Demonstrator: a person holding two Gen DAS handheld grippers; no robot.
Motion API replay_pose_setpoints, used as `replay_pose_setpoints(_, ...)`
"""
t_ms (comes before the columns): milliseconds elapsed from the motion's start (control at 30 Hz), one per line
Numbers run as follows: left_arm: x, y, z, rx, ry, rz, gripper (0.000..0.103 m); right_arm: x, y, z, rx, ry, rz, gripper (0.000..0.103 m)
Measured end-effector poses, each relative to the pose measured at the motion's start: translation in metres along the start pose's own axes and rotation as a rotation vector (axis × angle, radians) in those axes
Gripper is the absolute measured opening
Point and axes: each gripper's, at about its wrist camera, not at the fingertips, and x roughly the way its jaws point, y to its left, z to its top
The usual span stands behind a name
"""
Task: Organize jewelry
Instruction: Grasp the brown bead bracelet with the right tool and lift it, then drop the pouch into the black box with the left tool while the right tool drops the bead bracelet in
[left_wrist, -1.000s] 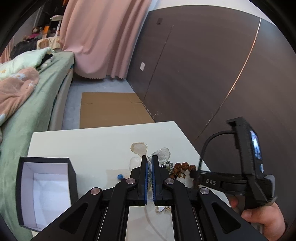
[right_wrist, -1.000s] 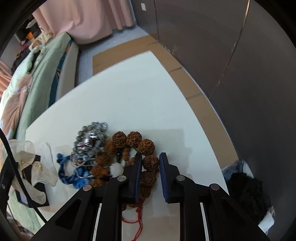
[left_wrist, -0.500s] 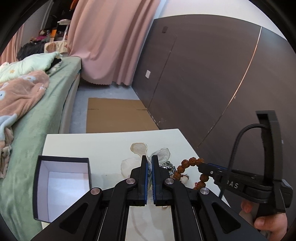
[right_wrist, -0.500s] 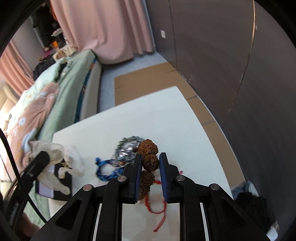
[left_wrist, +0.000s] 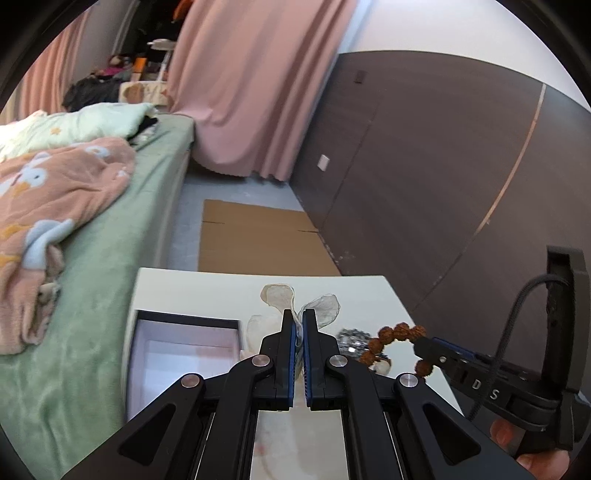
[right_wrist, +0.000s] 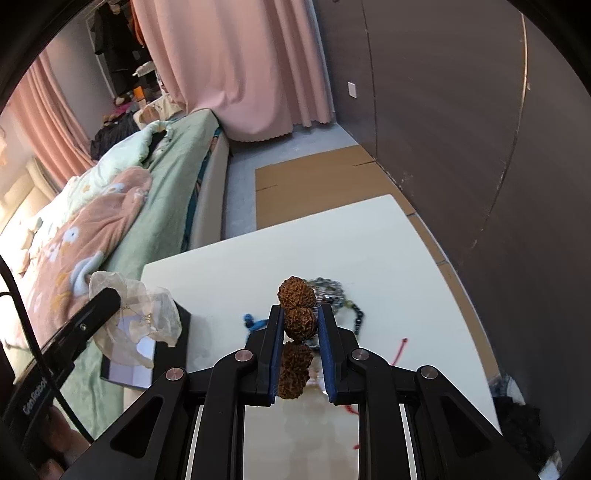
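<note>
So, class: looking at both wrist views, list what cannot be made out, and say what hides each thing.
- Brown bead bracelet: its lower loop hides behind the right hand-held gripper, right wrist view.
- Open box: motion blur and the left hand-held gripper hide its floor, left wrist view.
- Sheer pouch: contents too small, right wrist view.

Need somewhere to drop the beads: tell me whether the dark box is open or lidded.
Open. The dark box shows its pale lining with no lid over it, seen in the left wrist view. The sheer pouch overlaps it in the right view.

Left gripper (left_wrist: 299, 325) nearly closed; right gripper (right_wrist: 301, 321) clamped.
</note>
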Motion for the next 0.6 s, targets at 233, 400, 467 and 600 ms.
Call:
replay_pose_setpoints(233, -0.016, 0.020, 0.006, -0.027, -0.001, 0.063, 0.003, -0.001, 0.015, -0.001, 0.005, -0.007, 0.053, 0.020)
replay_pose_setpoints(400, -0.021, 0.036, 0.011, -0.087, 0.023, 0.046, 0.006, -0.001, 0.030, -0.003, -0.015, -0.017, 0.076, 0.020)
replay_pose_setpoints(467, -0.019, 0.043, 0.015, -0.125, 0.046, 0.014, 0.021, 0.001, 0.036, -0.003, -0.017, -0.017, 0.098, 0.020)
replay_pose_setpoints(600, -0.028, 0.064, 0.017, -0.249, -0.001, -0.018, 0.085, 0.004, 0.046, -0.002, -0.021, -0.030, 0.139, 0.020)
